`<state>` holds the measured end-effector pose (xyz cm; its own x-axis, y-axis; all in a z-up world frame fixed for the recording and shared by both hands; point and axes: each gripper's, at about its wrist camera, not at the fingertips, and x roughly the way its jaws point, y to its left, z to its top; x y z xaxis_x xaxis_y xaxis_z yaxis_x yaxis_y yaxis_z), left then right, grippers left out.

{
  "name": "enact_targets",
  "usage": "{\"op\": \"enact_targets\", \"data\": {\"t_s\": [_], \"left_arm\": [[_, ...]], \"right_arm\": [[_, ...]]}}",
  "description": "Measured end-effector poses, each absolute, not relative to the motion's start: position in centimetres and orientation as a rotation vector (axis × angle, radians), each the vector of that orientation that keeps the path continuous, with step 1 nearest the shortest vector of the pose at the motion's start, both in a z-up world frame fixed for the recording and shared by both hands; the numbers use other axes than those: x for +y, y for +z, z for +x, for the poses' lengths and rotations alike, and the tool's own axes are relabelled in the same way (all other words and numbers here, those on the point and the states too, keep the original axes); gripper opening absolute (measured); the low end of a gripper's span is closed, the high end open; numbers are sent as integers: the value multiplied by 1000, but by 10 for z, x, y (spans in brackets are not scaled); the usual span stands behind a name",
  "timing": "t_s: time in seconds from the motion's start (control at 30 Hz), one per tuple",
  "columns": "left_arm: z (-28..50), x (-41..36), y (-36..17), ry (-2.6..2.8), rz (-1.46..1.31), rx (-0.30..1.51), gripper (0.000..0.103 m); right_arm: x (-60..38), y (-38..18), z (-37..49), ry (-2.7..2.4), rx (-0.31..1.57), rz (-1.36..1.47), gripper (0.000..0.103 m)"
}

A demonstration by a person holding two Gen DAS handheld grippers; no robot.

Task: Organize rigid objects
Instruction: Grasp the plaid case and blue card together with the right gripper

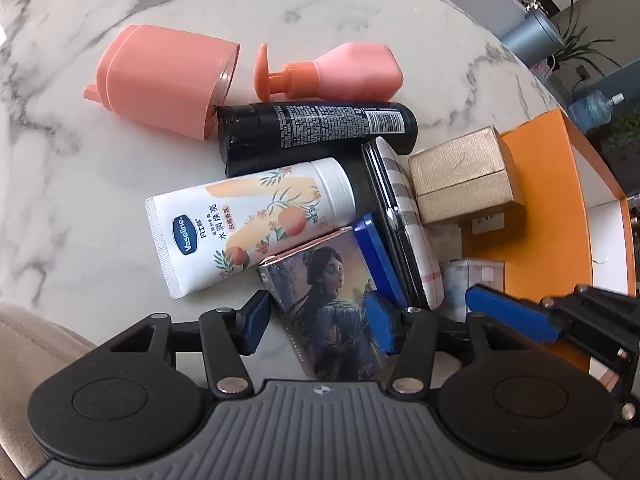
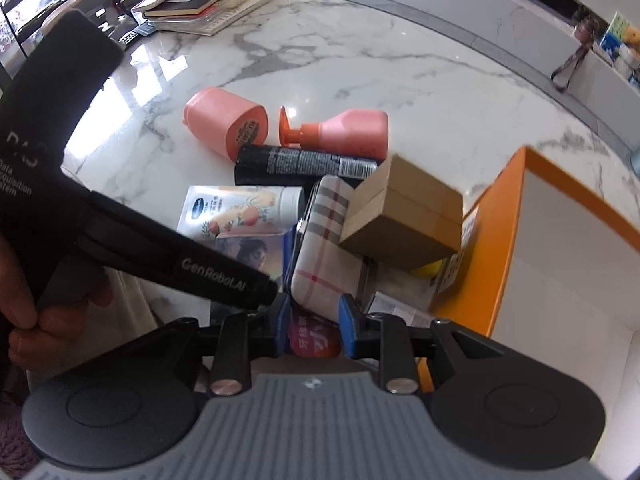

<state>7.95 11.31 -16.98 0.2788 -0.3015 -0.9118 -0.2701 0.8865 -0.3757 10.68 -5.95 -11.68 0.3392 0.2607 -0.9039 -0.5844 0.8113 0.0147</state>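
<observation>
Left gripper (image 1: 318,322) clamps illustrated card box (image 1: 332,300); right gripper (image 2: 314,326) clamps red packet (image 2: 314,340).

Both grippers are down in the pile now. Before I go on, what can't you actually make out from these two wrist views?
- Red packet: right wrist view, mostly hidden by the right gripper; printing unreadable.
- Yellow item: right wrist view, mostly covered by the brown box.
- Picture box: left wrist view, lower end cut off behind the left gripper.
- Orange bin: its inside runs past the frame edge in both views.
</observation>
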Motion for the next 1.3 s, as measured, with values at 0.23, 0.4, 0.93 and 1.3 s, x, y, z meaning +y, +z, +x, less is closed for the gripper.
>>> {"op": "enact_targets", "data": {"t_s": [0.23,0.4,0.93,1.3], "left_arm": [[75,123,-158,2,-537,1252,14],[75,123,-145,-48,-558,1192,12],[84,121,-127,-72,-515,1173,17],[82,127,-129,-8,-399,1226,41]], "right_arm": [[-55,-120,104,565,1093,-324,28],[-52,-126,106,542,1087,-330,31],[-86,-107,114,554,1187,85,17],[-56,-104,126,463,1077,-121,22]]}}
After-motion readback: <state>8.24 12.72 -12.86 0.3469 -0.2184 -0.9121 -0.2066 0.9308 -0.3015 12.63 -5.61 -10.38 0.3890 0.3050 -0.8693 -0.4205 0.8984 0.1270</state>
